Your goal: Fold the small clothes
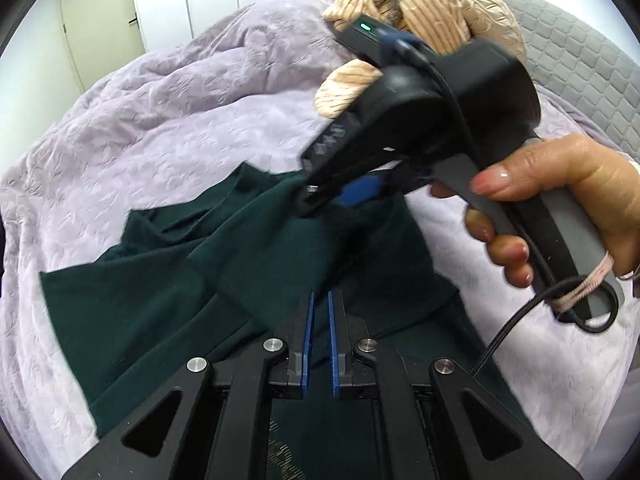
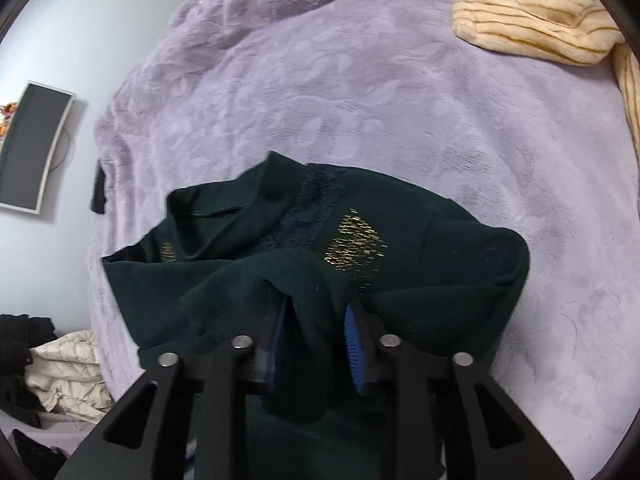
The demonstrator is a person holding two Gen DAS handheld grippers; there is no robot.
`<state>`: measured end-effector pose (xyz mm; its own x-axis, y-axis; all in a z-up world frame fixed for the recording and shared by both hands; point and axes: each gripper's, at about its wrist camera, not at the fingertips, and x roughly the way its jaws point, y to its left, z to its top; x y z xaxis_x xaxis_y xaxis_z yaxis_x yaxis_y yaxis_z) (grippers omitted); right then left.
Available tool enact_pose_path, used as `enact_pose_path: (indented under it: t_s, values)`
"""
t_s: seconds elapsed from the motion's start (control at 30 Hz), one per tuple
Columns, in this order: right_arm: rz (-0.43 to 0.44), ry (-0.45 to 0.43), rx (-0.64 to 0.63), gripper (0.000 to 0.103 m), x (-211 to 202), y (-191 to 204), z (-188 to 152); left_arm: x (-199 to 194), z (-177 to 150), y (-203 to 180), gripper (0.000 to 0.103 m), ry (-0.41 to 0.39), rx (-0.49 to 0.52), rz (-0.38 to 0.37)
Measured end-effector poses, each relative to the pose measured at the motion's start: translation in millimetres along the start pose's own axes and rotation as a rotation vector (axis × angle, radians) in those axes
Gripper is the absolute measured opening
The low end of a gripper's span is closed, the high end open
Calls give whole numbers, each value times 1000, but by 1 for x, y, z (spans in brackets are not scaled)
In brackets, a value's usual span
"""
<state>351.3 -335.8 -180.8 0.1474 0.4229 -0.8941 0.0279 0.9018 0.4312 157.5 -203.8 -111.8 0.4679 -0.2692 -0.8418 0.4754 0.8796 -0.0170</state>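
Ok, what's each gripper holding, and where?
Left gripper seems pinched on a dark green garment fold; right gripper open, cloth loose between its pads.

Both my cameras sit just behind their finger pairs, tilted steeply down, close over the bed. Left view looks across the dark green garment (image 1: 224,280) toward the far striped pillow (image 1: 424,8), catching my right gripper (image 1: 308,196). Right view faces the same garment, lilac blanket (image 2: 360,100) beyond. Both views share the garment, blanket and pillow.

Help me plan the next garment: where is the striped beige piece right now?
The striped beige piece lies at the upper right of the right wrist view, on the lilac blanket, apart from the dark green garment.
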Motion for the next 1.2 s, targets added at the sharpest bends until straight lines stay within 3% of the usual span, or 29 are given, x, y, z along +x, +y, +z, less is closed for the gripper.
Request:
enact_pose_path:
  t_s: [0.07, 0.2, 0.23, 0.33, 0.5, 0.63, 0.77, 0.83, 0.87, 0.9, 1.0, 1.2]
  values:
    - [-30, 5, 20, 73, -2, -7, -4, -7, -3, 31, 8, 10, -44, 32]
    - [-144, -110, -60, 73, -42, 2, -18, -10, -4, 102, 8, 28, -143, 154]
    - [-156, -141, -99, 72, -52, 9, -24, -7, -5, 127, 8, 44, -172, 203]
    - [-147, -167, -216, 71, -63, 37, -40, 6, -10, 162, 8, 103, -239, 234]
    - [-163, -108, -370, 71, -17, 91, -61, 30, -35, 191, 8, 177, -288, 279]
    - [-193, -74, -432, 71, 20, 118, -73, 47, -37, 215, 8, 185, -365, 251]
    - [-309, -45, -573, 70, 53, 146, -83, 50, -45, 230, 8, 192, -351, 235]
    - [-417, -49, -627, 49, 65, 151, -87, 49, -48, 235, 8, 197, -350, 230]
    - [-417, -48, -621, 25, 64, 149, -86, 51, -48, 238, 8, 201, -358, 224]
    - [-383, -40, -581, 15, 60, 145, -82, 50, -50, 241, 8, 203, -366, 219]
    - [-331, -59, -477, 7, 38, 129, -68, 46, -60, 252, 8, 205, -372, 209]
    - [-152, -164, -158, 7, -43, 54, -34, 49, -61, 256, 8, 211, -363, 200]
